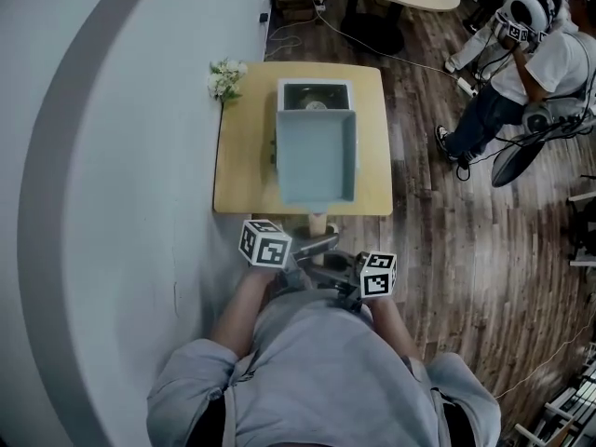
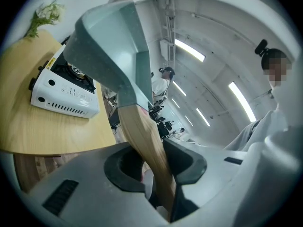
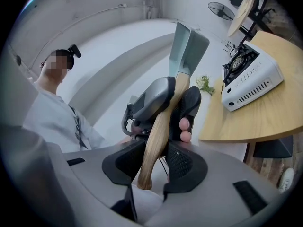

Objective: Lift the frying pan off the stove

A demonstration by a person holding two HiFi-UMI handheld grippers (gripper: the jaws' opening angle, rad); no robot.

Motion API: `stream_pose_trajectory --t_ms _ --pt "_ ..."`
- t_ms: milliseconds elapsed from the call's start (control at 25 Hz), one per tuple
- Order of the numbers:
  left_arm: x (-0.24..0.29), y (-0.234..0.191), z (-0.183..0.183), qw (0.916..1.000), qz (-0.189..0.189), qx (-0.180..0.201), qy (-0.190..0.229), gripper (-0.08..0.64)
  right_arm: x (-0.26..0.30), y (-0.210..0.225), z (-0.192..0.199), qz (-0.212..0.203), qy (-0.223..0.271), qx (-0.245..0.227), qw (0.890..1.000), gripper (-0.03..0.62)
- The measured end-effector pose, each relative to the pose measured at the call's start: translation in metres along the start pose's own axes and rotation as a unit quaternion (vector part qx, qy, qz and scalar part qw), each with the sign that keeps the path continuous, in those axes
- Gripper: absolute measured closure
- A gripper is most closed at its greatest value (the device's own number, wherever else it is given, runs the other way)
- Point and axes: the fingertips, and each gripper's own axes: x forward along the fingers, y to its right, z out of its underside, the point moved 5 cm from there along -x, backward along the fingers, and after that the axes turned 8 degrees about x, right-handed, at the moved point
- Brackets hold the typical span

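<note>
- Grey-blue square frying pan point(image 1: 317, 156) is up in the air, clear of the stove, hanging over the table's near half; from the head view it covers the stove's front part.
- Pan tilts, open side facing away from the person; its pale wooden handle point(image 1: 318, 223) points back twd the person, past the table edge.
- Left gripper point(image 2: 156, 167): jaws clamped on the wooden handle, pads pressed on both sides, partway along it.
- Right gripper point(image 3: 154, 167): jaws closed on the handle's butt end, just behind the left one; both grips sit close together.
- White portable gas stove point(image 1: 315, 93) sits on the far half of the table, burner uncovered, vents + knob on the side seen from the gripper views.
- Light wooden table point(image 1: 242, 156) w/ rounded corners stands against a pale curved wall.
- Small bunch of white flowers point(image 1: 225, 77) at the table's far left corner.
- Bg: dark plank floor point(image 1: 419, 250), another person point(image 1: 540, 54) w/ headgear standing well apart to the right, cables nearby.
</note>
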Motion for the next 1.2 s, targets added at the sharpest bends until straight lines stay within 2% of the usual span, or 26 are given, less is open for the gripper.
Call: stream_pose_trajectory --t_ms 200,440,800,1200 --pt "-0.01 0.02 0.022 0.9998 -0.004 0.016 -0.005 0.448 0.0 -0.015 0.027 0.002 -0.003 -0.015 1.0 0.468" --pt "-0.012 0.039 0.032 0.9988 -0.012 0.046 -0.013 0.448 -0.002 -0.027 0.04 -0.003 -0.012 -0.037 0.999 0.468" --pt "-0.012 0.059 0.039 0.9984 -0.016 0.053 0.002 0.448 -0.011 -0.043 0.05 -0.008 -0.035 -0.058 0.998 0.466" --pt "0.012 0.094 0.069 0.9975 -0.037 0.052 0.031 0.446 -0.052 -0.06 0.077 -0.022 -0.064 -0.066 0.996 0.468"
